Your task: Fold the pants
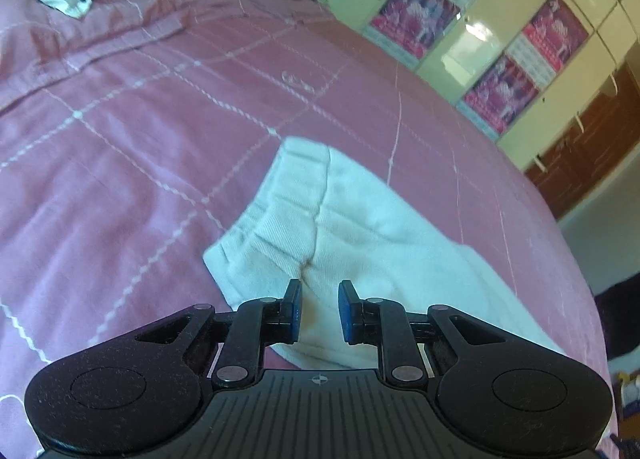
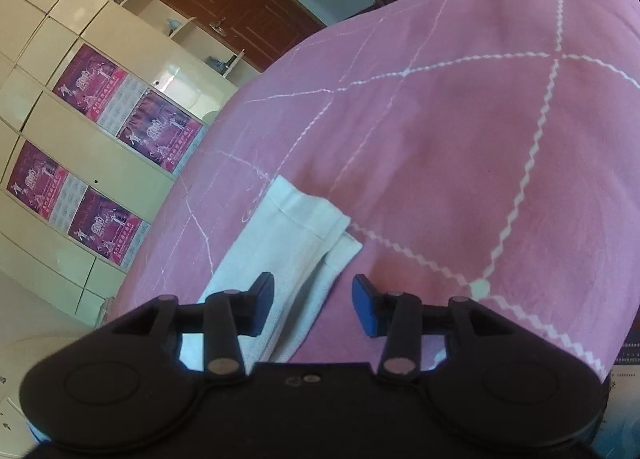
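1. White pants (image 1: 352, 219) lie flat on the pink bedspread (image 1: 120, 147), near the bed's edge on the wardrobe (image 2: 80, 131) side.
2. Left view: waistband end visible, crotch seam running toward the camera; the fabric looks doubled, one leg over the other. Judged: lengthwise fold done.
3. Right view: leg cuffs (image 2: 316, 227) stacked, the lower cuff peeking out slightly at the side, so alignment is not exact.
4. Left gripper (image 1: 319, 311): pads stand a little apart with nothing clamped between them; it hovers over the crotch area, cloth lying beneath, not held.
5. Right gripper (image 2: 313, 305): jaws apart, empty, above the leg section near the cuffs.
6. Remaining, judged: bring cuffs up to the waistband (one or two cross folds), then smooth. Roughly halfway.
7. Wrinkles around the crotch may need flattening first.
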